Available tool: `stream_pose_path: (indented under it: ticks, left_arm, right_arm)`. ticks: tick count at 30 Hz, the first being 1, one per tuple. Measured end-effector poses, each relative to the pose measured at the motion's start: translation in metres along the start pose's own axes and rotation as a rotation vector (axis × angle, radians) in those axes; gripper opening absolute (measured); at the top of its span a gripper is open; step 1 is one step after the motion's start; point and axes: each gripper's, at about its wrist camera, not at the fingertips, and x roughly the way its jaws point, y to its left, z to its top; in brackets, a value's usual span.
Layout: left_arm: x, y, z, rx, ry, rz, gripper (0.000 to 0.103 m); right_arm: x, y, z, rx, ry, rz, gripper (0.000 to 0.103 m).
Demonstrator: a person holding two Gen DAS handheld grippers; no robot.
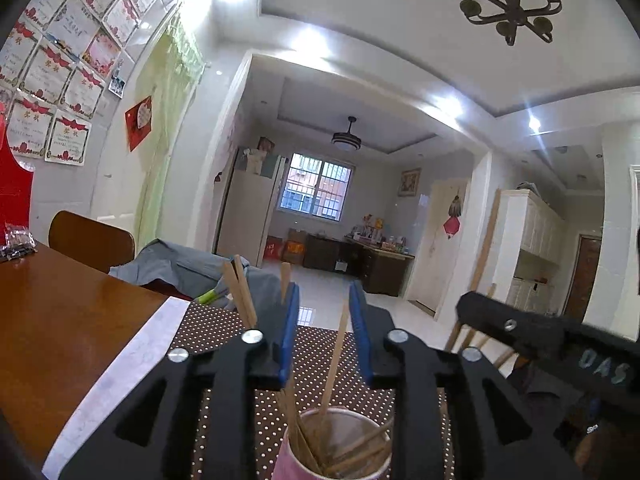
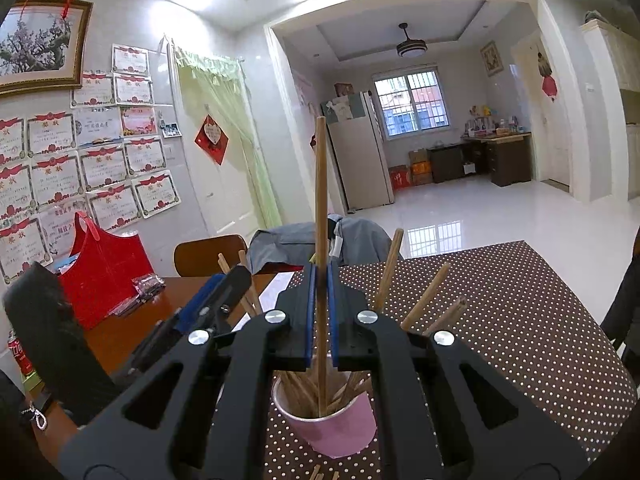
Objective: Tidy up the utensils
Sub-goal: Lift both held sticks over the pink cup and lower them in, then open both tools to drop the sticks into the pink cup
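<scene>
Chopsticks are the business here, and most of them already stand loosely in the pink paper cup, which sits on the dotted brown cloth covering this end of the surface. Directly above the cup, the right gripper is clenched on one chopstick, held upright with its lower tip already inside the cup's mouth among the others. To the cup's left, the left gripper stands released: its blue pads are apart, and although one thin chopstick rises from the cup through the gap between them, neither pad presses on it. Several more sticks lean out over the cup's rim to the right and left. The step in hand looks like dropping a single stick into the holder, with the left side having finished its own delivery. The next move, as I judge it, calls for the right gripper to let go so that the upright stick falls against the others, and only then to lift straight up, clear of the leaning ends. The cup is light paper and crowded, so any sideways drag while withdrawing could tip it or flick a stick out. Beyond the cup, the bare wooden part of the surface carries a red bag, not part of this job.
</scene>
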Motion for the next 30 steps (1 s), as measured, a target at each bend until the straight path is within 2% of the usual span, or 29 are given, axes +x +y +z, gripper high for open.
stream_pose_path:
  ticks: [9, 15, 26, 28, 30]
  left_arm:
    - [-0.019, 0.001, 0.007, 0.051, 0.019, 0.021, 0.039]
    - [-0.023, 0.005, 0.008, 0.087, 0.068, 0.065, 0.051]
    - [-0.038, 0.008, 0.008, 0.113, 0.099, 0.083, 0.053]
    - [-0.040, 0.009, 0.009, 0.114, 0.106, 0.086, 0.053]
    - [-0.043, 0.009, 0.008, 0.113, 0.112, 0.086, 0.053]
  right_arm:
    - [0.002, 0.007, -0.009, -0.004, 0.030, -0.009, 0.006]
    - [0.005, 0.010, -0.019, -0.019, 0.060, -0.021, 0.006]
    - [0.003, -0.001, -0.035, 0.003, 0.101, -0.055, 0.007]
    - [0.001, -0.002, -0.037, 0.000, 0.113, -0.055, 0.010]
    - [-0.001, -0.001, -0.039, 0.000, 0.120, -0.058, 0.034]
